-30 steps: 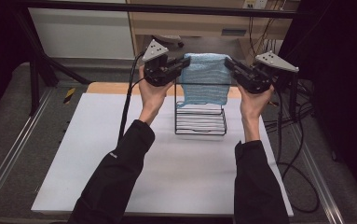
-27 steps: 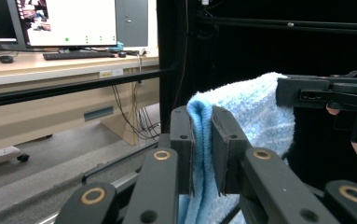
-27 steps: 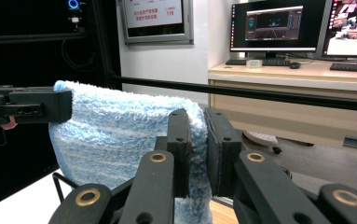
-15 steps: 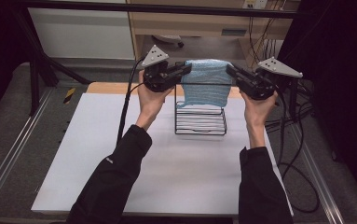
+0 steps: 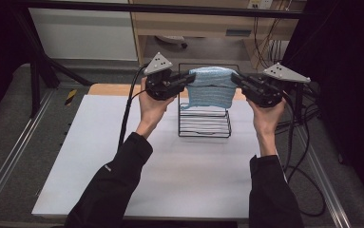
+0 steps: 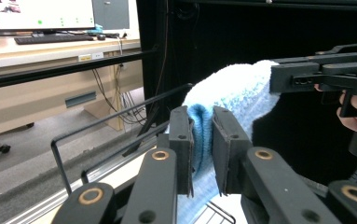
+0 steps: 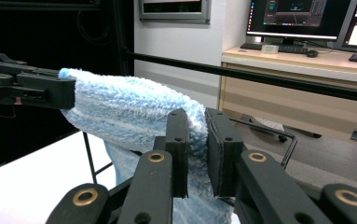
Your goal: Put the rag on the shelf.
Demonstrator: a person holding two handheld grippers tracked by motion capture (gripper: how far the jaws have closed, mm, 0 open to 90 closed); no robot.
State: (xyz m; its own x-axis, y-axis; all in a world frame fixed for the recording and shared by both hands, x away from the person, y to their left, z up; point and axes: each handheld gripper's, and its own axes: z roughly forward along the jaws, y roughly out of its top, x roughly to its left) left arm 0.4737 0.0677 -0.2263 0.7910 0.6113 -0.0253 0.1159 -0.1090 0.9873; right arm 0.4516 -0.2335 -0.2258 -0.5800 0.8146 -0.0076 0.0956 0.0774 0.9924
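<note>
— Since that blue towel [image 5: 210,88] hangs limp over the wire rack [image 5: 205,124], is it soft?

— Looks it, and light. Left gripper [image 5: 185,80] and right gripper [image 5: 237,80] each pinch an upper edge; best hold there.

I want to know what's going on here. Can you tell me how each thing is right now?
Towel: held up, stretched between both grippers, hanging over the rack.
Rack: standing upright on the table.
Left gripper: shut on the towel.
Right gripper: shut on the towel.
</note>
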